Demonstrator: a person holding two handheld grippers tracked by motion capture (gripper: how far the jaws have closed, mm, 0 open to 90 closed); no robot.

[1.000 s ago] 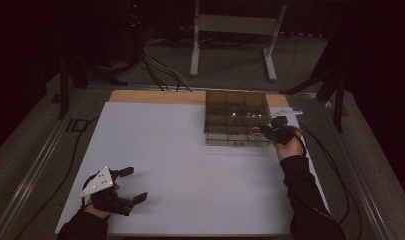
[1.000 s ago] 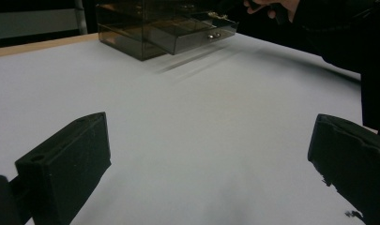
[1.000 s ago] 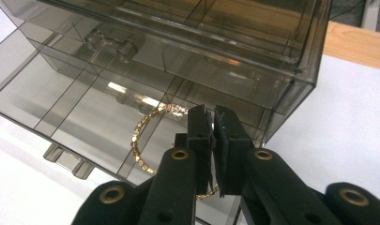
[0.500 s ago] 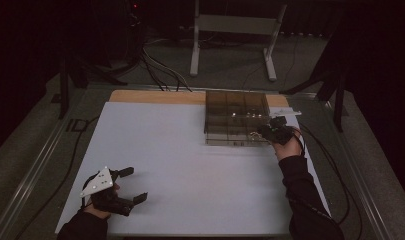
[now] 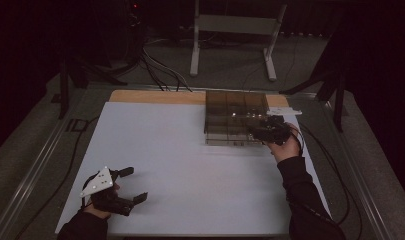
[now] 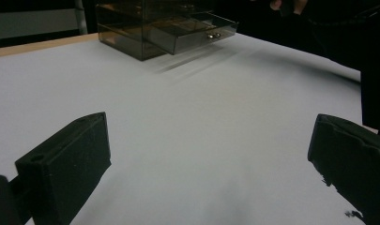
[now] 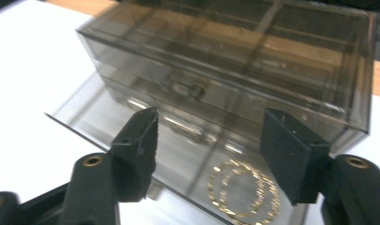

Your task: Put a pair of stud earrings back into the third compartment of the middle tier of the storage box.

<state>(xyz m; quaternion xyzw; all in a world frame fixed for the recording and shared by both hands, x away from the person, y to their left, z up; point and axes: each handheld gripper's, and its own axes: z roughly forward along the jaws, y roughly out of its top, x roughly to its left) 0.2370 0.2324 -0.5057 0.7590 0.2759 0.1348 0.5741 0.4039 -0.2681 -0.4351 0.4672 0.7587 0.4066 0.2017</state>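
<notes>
Smoked clear plastic makes up the drawer box (image 5: 236, 116) at the far right of the white table (image 5: 180, 150) in the high view. The right tongs (image 5: 264, 131) hover at its near right corner, held by a hand in a dark sleeve; the dim light hides how far they gape here. The left tongs (image 5: 132, 185) sit well apart from the box, near the person's edge, jaws spread and empty.

In the left gripper view, the box (image 6: 150, 23) stands far ahead of the wide-open jaws, its lower drawer (image 6: 197, 35) pulled out.

In the right gripper view, the open tongs (image 7: 211, 154) hang over the drawer (image 7: 178, 154); gold rings (image 7: 241, 192), perhaps bangles, lie inside, just below the jaws.
</notes>
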